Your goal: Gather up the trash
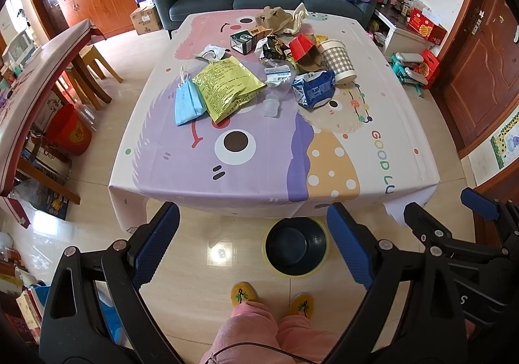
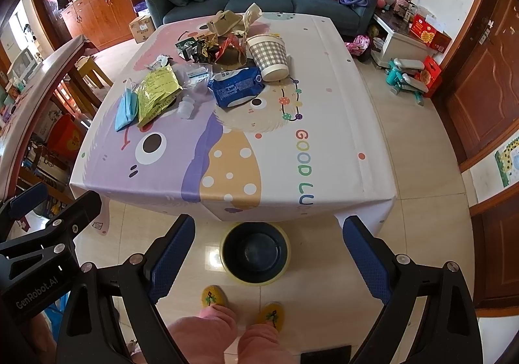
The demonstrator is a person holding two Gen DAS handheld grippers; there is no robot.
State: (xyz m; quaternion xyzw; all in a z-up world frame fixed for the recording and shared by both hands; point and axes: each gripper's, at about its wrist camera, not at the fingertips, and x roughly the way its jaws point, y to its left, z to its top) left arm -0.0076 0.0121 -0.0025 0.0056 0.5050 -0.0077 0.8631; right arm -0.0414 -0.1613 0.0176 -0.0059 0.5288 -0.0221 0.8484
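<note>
Living-room table (image 1: 181, 176) with a cartoon cloth carries the trash (image 1: 259, 65), piled on its far half. Bin (image 1: 296, 245) stands on the floor at the near edge, empty as far as visible. Left gripper (image 1: 253, 244) and right gripper (image 2: 269, 260): fingers spread, holding nothing, short of the table. Step: start, nothing collected. Next: reach across to the nearest item, likely the yellow bag (image 1: 227, 85).

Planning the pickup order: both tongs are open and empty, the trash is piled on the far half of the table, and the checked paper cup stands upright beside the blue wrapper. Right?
Not quite. The checked paper cup lies tipped on its side beside the blue wrapper, as the right wrist view shows. The rest holds: the left tongs and right tongs are open and empty, and the trash is on the table's far half.
</note>
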